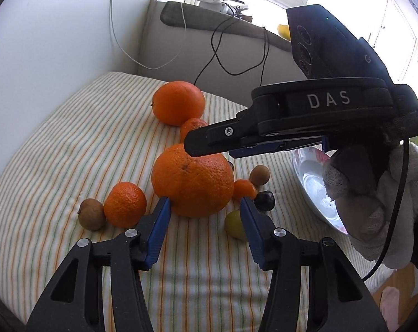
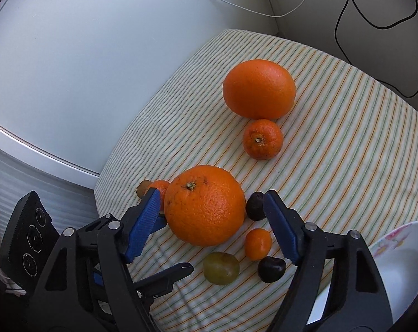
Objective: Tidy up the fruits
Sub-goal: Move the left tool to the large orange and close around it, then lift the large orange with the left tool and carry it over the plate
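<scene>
A large orange lies on the striped cloth with both grippers around it. My left gripper is low at its near side and open. One blue pad is close to the peel and the other stands off by a small gap. My right gripper comes from above, also open, its pads either side of the orange with room on the right. In the left wrist view the right gripper hangs over the orange, held by a gloved hand.
A second large orange and a mandarin lie farther back. A small orange fruit, a green fruit and two dark fruits crowd the orange's right. Another mandarin and a brown fruit lie left. A flowered plate sits at the right.
</scene>
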### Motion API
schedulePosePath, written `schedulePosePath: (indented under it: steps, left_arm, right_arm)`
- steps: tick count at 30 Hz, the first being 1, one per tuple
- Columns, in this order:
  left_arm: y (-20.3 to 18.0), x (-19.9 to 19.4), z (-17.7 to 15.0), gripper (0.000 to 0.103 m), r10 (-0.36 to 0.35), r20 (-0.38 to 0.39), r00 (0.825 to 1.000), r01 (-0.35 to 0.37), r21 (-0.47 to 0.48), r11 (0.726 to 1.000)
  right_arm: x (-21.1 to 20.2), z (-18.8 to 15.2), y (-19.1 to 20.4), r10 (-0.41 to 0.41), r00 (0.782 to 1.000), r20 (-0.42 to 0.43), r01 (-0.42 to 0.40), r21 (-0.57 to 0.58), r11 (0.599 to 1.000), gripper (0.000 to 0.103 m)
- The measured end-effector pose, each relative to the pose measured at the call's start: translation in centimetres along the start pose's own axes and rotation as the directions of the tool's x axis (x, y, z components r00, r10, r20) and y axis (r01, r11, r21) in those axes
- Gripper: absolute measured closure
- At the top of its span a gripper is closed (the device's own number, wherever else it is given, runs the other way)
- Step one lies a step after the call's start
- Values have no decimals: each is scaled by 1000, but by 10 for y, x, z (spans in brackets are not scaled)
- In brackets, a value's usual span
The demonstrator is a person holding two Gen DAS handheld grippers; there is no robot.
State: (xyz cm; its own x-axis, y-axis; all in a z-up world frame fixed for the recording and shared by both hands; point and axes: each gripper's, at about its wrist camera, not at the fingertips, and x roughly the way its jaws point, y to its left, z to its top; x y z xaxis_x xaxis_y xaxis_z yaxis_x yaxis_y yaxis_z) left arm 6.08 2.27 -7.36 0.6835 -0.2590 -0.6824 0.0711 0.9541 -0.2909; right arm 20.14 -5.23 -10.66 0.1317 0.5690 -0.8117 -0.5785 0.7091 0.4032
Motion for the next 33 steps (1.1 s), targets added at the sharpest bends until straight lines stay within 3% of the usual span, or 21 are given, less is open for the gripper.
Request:
schedulePosePath:
  steps: [11, 25, 33]
  left_arm:
    - [8, 17, 7, 53, 14, -32, 999, -14, 3, 1000]
    - [8, 25, 15, 53, 16, -20, 1000, -16, 6, 1000]
    - [5, 18, 12, 53, 21, -3, 1000, -20, 22, 1000]
  right_arm:
    - [22, 12, -6, 33, 998, -52, -33, 6, 999, 26]
    - [31, 15, 6, -7, 996, -86, 3, -43, 999, 31]
    - [32, 13, 22, -42, 997, -62, 37, -72, 997, 32]
